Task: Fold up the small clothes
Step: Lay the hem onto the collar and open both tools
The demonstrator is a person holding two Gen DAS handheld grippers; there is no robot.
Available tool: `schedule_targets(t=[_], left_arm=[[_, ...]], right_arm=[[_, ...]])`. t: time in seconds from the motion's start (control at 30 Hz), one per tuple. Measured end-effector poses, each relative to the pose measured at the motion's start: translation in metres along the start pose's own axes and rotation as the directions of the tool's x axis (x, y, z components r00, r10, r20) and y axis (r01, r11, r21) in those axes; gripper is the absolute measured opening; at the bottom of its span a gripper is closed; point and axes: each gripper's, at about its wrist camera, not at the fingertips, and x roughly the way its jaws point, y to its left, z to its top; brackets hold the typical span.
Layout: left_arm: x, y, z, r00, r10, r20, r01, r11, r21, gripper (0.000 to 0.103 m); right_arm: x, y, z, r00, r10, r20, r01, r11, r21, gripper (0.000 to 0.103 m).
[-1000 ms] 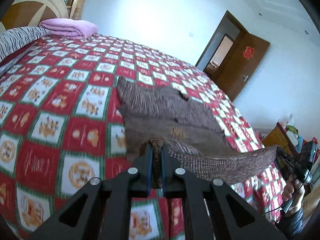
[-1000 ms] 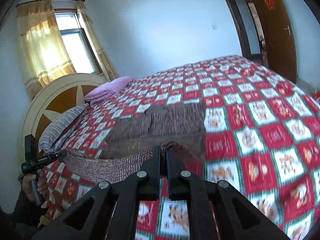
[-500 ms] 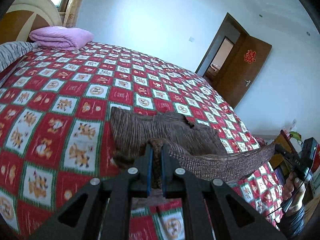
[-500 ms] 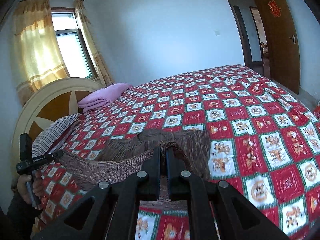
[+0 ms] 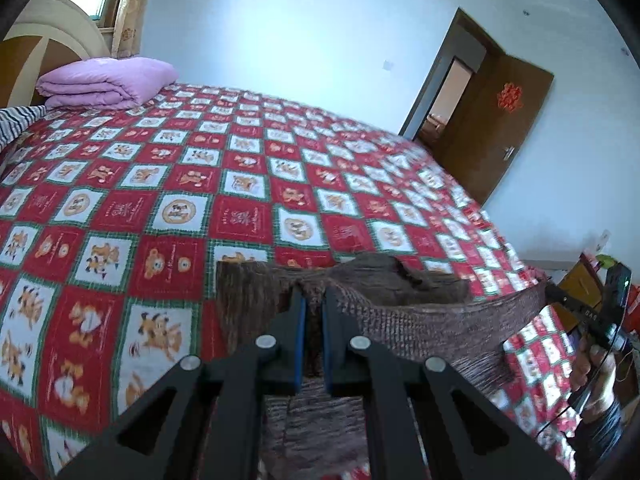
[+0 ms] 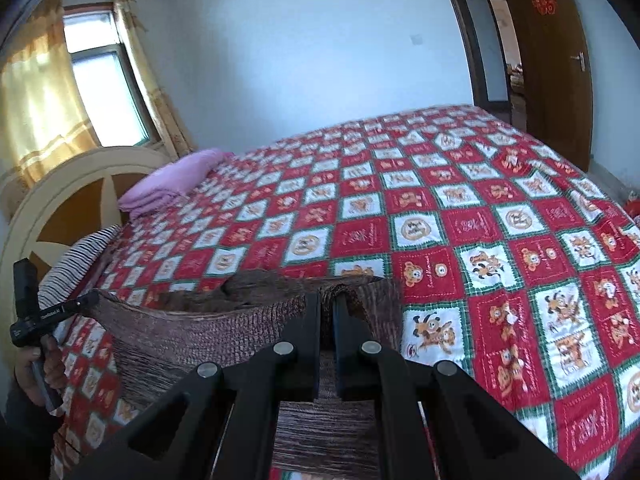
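A brown knit garment (image 5: 420, 320) is stretched as a band between both grippers at the near edge of the bed. My left gripper (image 5: 314, 294) is shut on one end of its edge, with cloth bunched between the blue pads. My right gripper (image 6: 327, 300) is shut on the other end of the garment (image 6: 180, 332). In the left wrist view the right gripper (image 5: 550, 290) shows at far right, in a hand (image 5: 596, 364). The right wrist view shows the left gripper (image 6: 94, 298) at far left. The rest of the garment hangs below the fingers, mostly hidden.
The bed carries a red, white and green checked quilt (image 5: 180, 212). A folded purple blanket (image 5: 108, 84) and a striped pillow (image 6: 76, 264) lie by the round headboard (image 6: 80, 192). A brown door (image 5: 492, 128) stands open at the far corner. Clutter (image 5: 580, 280) sits beside the bed.
Both grippers have pulled back toward the near edge of the bed, dragging the garment along. Less of it lies on the quilt now, and more bare quilt shows beyond it.
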Motion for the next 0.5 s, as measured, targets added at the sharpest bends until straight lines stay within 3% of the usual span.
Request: schedule_targets(t=[0.17, 0.23, 0.33, 0.4, 0.43, 0.47, 0.5], left_arm=[[0.059, 0.014, -0.008, 0.993, 0.073, -0.091, -0.071, 0.997, 0.022, 0.007], [0.082, 0.017, -0.014, 0.982, 0.147, -0.121, -0.142, 0.989, 0.049, 0.011], [0.093, 0.021, -0.022, 0.962, 0.237, -0.135, -0.229, 0.971, 0.069, 0.014], [0.085, 0.021, -0.028, 0.960, 0.246, -0.132, -0.236, 0.968, 0.087, 0.028], [0.076, 0.019, -0.035, 0.960, 0.254, -0.120, -0.239, 0.963, 0.124, 0.036], [0.069, 0.016, -0.040, 0.956, 0.275, -0.102, -0.257, 0.953, 0.158, 0.058], [0.061, 0.013, -0.048, 0.951, 0.301, -0.070, -0.282, 0.939, 0.197, 0.080]], right_arm=[[0.063, -0.014, -0.003, 0.994, -0.031, -0.106, 0.032, 0.999, 0.006, 0.004], [0.097, -0.020, -0.008, 0.983, -0.031, -0.183, 0.033, 0.999, 0.009, 0.005], [0.126, -0.022, -0.016, 0.965, -0.121, -0.232, 0.113, 0.993, -0.046, 0.006], [0.131, -0.018, -0.022, 0.953, -0.167, -0.252, 0.146, 0.984, -0.098, 0.010], [0.128, -0.014, -0.025, 0.950, -0.189, -0.248, 0.161, 0.978, -0.130, 0.022], [0.122, -0.010, -0.029, 0.951, -0.195, -0.239, 0.159, 0.974, -0.161, 0.044], [0.118, -0.005, -0.033, 0.954, -0.193, -0.230, 0.151, 0.970, -0.190, 0.058]])
